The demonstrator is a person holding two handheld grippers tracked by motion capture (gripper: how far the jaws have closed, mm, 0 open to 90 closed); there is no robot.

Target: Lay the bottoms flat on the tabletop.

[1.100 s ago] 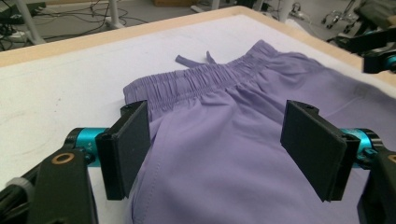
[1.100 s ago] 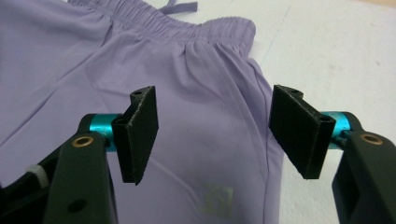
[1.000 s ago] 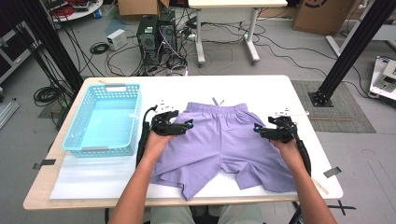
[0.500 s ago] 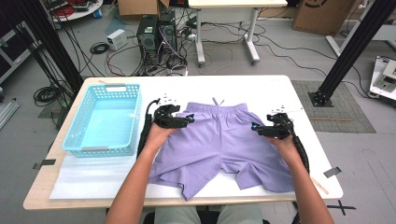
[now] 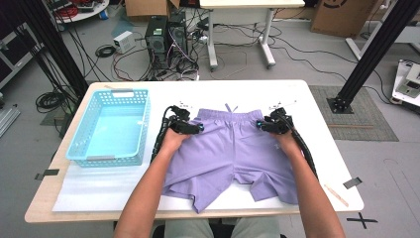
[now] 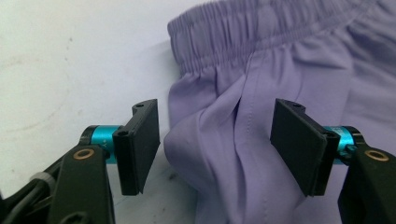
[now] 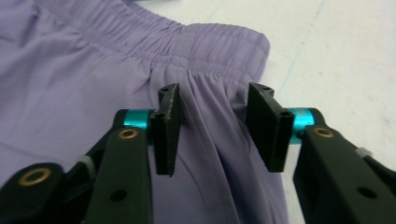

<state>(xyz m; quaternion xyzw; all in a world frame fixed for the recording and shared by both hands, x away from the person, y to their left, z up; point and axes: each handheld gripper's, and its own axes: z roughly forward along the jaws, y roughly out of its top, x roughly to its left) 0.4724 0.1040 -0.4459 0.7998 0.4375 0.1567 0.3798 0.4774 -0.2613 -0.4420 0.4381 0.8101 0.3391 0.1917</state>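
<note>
We have our left tongs (image 6: pixel 215 144) and right tongs (image 7: pixel 214 128) spread but closing over the waistband corners of purple shorts (image 5: pixel 233 148) lying flat mid-table (image 5: pixel 317 104), nothing gripped yet.

Purple shorts (image 5: pixel 233 153) flat at frame centre on white table (image 5: pixel 317 109), left gripper (image 5: pixel 194 128) and right gripper (image 5: pixel 263 125) at waistband corners, light blue basket (image 5: pixel 141 129) centre left, wooden stick (image 5: pixel 336 194) lower right.

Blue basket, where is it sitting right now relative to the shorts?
In the high view the blue basket stands on the table's left part, just left of the purple shorts and the left gripper.
</note>
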